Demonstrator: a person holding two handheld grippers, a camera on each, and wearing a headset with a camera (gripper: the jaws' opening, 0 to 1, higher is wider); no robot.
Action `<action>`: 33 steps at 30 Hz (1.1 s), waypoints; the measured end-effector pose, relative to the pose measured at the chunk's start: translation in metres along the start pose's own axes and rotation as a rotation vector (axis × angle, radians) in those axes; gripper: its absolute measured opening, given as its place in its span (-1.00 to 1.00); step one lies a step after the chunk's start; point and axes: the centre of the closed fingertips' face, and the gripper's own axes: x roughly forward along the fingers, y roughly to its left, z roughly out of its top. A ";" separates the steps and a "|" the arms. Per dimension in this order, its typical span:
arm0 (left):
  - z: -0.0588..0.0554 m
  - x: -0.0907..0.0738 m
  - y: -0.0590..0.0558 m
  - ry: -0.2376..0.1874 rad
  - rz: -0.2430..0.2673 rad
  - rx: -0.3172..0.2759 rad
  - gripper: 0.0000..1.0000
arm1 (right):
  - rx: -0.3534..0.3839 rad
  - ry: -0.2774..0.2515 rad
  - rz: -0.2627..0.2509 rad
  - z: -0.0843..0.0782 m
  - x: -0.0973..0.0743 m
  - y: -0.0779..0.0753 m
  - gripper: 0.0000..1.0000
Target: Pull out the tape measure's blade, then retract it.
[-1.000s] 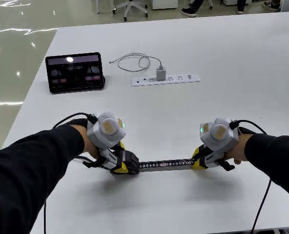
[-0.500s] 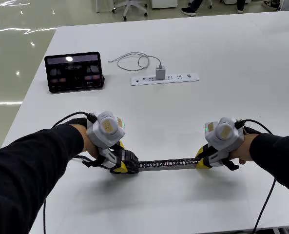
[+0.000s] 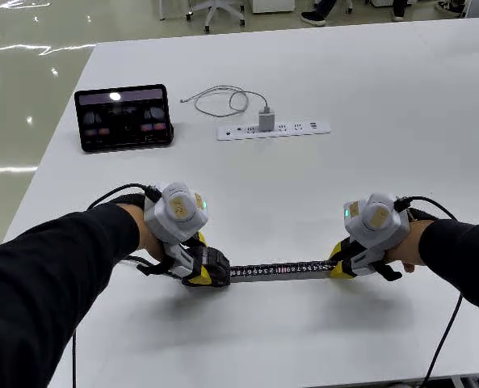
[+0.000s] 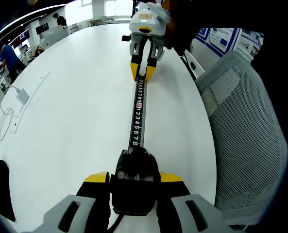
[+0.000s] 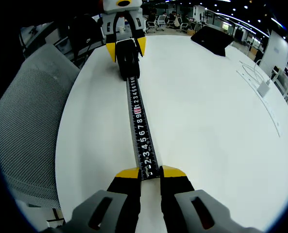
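Observation:
A black tape measure case [image 3: 212,267] lies on the white table [image 3: 320,73], with my left gripper [image 3: 200,273] shut on it. In the left gripper view the case [image 4: 135,181] sits between the yellow-tipped jaws. Its black blade [image 3: 279,270] with white numbers runs right along the tabletop to my right gripper [image 3: 339,268], which is shut on the blade's end. The blade [image 5: 140,127] reaches from the right gripper [image 5: 148,173] to the far case [image 5: 127,59]. From the left gripper view the blade [image 4: 138,107] leads to the right gripper [image 4: 143,73].
A dark tablet [image 3: 123,118] stands at the back left of the table. A white power strip [image 3: 273,129] with a plugged charger and a coiled cable [image 3: 223,100] lies behind the grippers. A grey mesh chair [image 4: 245,136] sits at the table's near edge.
My right gripper has moved further right with the blade's end, drawing more blade out of the case. The left gripper holds the case still.

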 end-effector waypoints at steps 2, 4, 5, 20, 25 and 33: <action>0.000 0.000 0.000 -0.001 0.000 -0.001 -0.35 | -0.001 0.004 -0.001 -0.002 -0.001 0.000 -0.80; 0.000 0.000 0.000 -0.001 -0.001 -0.001 -0.35 | -0.002 0.008 -0.002 -0.003 -0.002 -0.001 -0.80; 0.000 0.000 0.000 -0.001 -0.001 -0.001 -0.35 | -0.003 0.011 -0.003 -0.004 -0.002 -0.001 -0.80; 0.000 0.000 0.000 -0.001 0.004 -0.002 -0.35 | 0.007 0.024 -0.011 -0.017 -0.011 -0.004 -0.80; 0.000 0.000 0.000 -0.001 0.004 -0.002 -0.35 | 0.007 0.027 -0.011 -0.020 -0.013 -0.005 -0.80; 0.000 0.000 0.000 -0.003 0.004 -0.006 -0.35 | 0.010 0.030 -0.015 -0.025 -0.016 -0.005 -0.80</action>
